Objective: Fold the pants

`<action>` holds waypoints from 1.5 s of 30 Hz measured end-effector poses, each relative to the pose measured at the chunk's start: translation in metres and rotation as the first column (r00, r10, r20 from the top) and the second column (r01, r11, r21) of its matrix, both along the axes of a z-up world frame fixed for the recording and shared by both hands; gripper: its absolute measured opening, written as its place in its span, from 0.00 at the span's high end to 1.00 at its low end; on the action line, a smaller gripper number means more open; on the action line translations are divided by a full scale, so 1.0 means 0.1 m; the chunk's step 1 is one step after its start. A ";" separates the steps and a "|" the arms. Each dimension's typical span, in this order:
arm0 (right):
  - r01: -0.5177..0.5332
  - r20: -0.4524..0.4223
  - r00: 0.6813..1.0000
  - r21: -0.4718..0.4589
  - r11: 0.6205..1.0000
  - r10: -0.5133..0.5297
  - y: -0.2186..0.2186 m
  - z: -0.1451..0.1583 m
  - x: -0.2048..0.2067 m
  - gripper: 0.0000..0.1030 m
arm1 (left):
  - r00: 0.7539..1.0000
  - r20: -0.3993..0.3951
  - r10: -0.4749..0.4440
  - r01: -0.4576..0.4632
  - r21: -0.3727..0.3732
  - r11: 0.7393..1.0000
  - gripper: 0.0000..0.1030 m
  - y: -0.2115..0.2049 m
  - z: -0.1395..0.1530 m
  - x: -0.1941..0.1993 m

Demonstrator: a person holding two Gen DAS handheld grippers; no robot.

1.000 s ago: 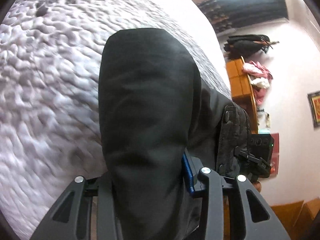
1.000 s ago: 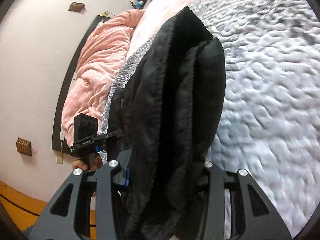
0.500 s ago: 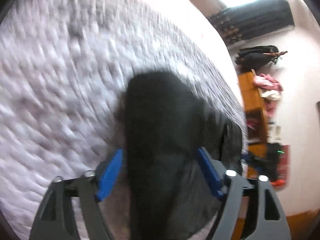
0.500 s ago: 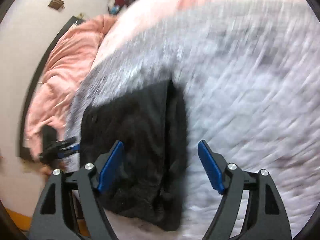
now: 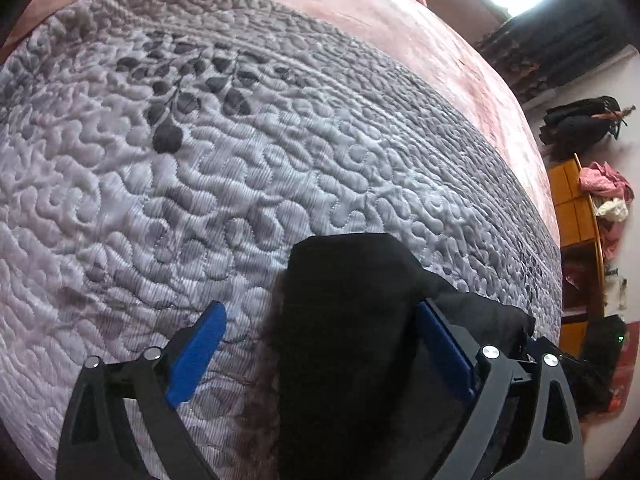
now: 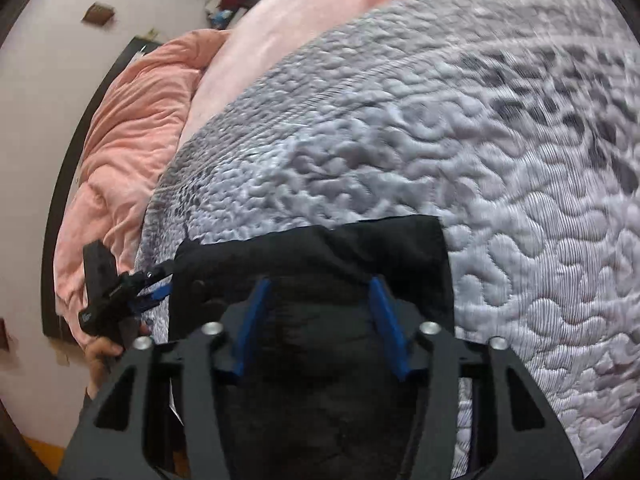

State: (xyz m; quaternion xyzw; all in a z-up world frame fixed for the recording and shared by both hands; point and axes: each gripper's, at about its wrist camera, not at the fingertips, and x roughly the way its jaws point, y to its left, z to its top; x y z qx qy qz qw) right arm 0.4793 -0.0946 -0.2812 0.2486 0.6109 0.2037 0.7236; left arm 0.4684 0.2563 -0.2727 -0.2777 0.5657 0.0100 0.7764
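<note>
The black pants [image 5: 352, 320] lie folded into a compact stack on the grey quilted bedspread [image 5: 200, 160], near its front edge. My left gripper [image 5: 320, 344] is open, its blue pads on either side of the stack's left end. In the right wrist view the pants [image 6: 320, 260] lie flat on the bedspread [image 6: 440, 120], and my right gripper [image 6: 320, 316] is open just above them. The left gripper [image 6: 154, 286] shows there at the stack's left edge. The near part of the stack is hidden under the fingers.
A pink blanket [image 6: 132, 128] is bunched at the head of the bed, and pink bedding [image 5: 360, 12] lies beyond the quilt. A wooden shelf [image 5: 580, 208] with clothes stands by the wall at the right. A dark headboard [image 6: 64, 176] lines the left wall.
Both grippers have opened and let go of the pants, which were lifted between the fingers a second ago. The pants now lie flat on the bedspread, and both grippers have drawn back.
</note>
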 end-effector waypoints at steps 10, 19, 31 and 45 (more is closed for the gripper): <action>-0.002 0.124 0.992 0.188 0.982 -0.021 -0.32 0.67 -0.92 0.34 | 0.989 0.143 0.019 -0.021 0.015 1.000 0.08 -0.08 0.32 -1.01; 0.116 -0.023 0.993 0.173 0.978 -0.114 -0.47 0.13 -1.28 0.42 | 0.997 0.081 0.004 -0.006 0.022 1.000 0.07 -0.31 -0.05 -1.50; 0.172 0.350 0.926 -0.062 0.983 -0.140 -0.34 1.62 -2.77 0.09 | 0.929 0.358 -0.093 -0.046 0.362 0.931 0.04 -0.64 1.28 -2.80; 0.224 0.582 0.813 -0.343 0.912 0.020 0.32 2.78 -4.79 0.03 | 0.877 0.447 -0.176 -0.095 0.520 0.849 0.04 -1.37 2.36 -4.65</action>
